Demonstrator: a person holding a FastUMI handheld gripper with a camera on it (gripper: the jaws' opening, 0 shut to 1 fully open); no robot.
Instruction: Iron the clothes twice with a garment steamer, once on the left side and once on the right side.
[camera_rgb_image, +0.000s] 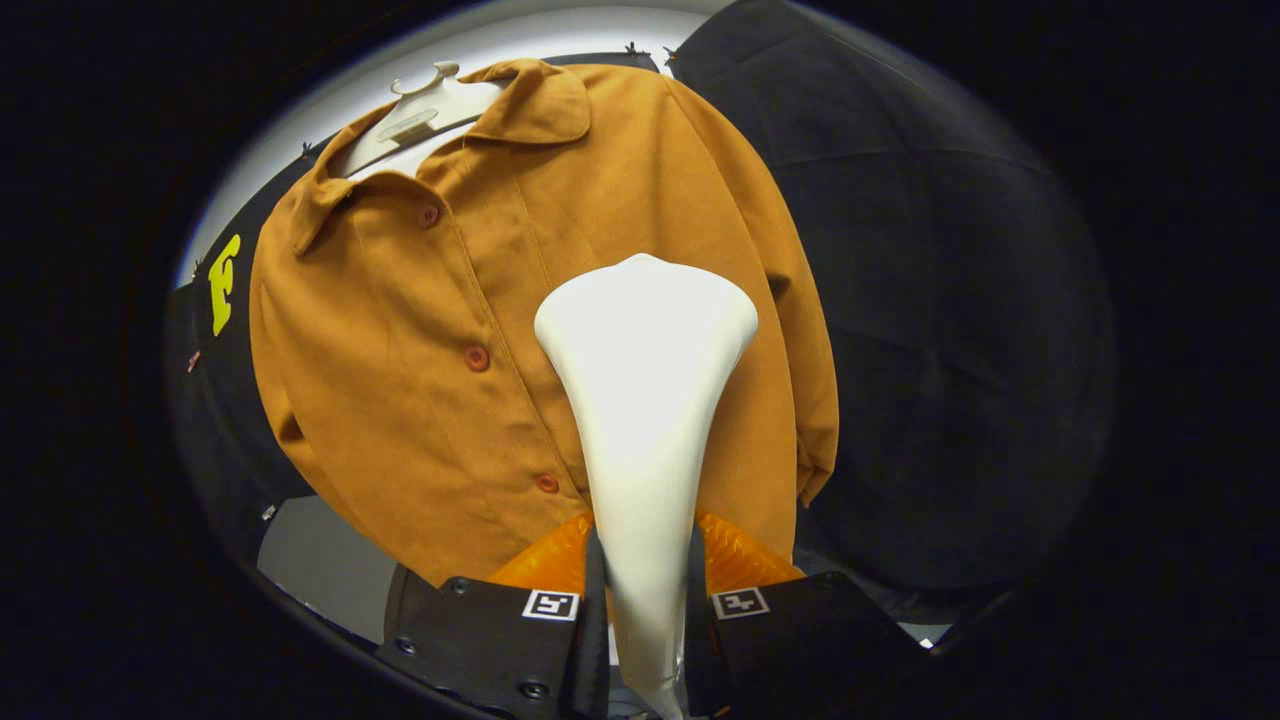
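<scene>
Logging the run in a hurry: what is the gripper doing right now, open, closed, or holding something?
Gripper: closed on the white garment steamer, both fingers pressing its handle; its head is in front of the orange shirt.

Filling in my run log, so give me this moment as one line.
gripper: shut on steamer | steamer: head at shirt front, beside button placket | shirt: on hanger

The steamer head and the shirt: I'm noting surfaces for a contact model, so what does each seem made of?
Steamer head, clamped between the gripper fingers: probably hard plastic, white, smooth, with a soft sheen. Shirt: woven cloth, matte orange-brown, creased and draping; the fibre can't be told.
</scene>
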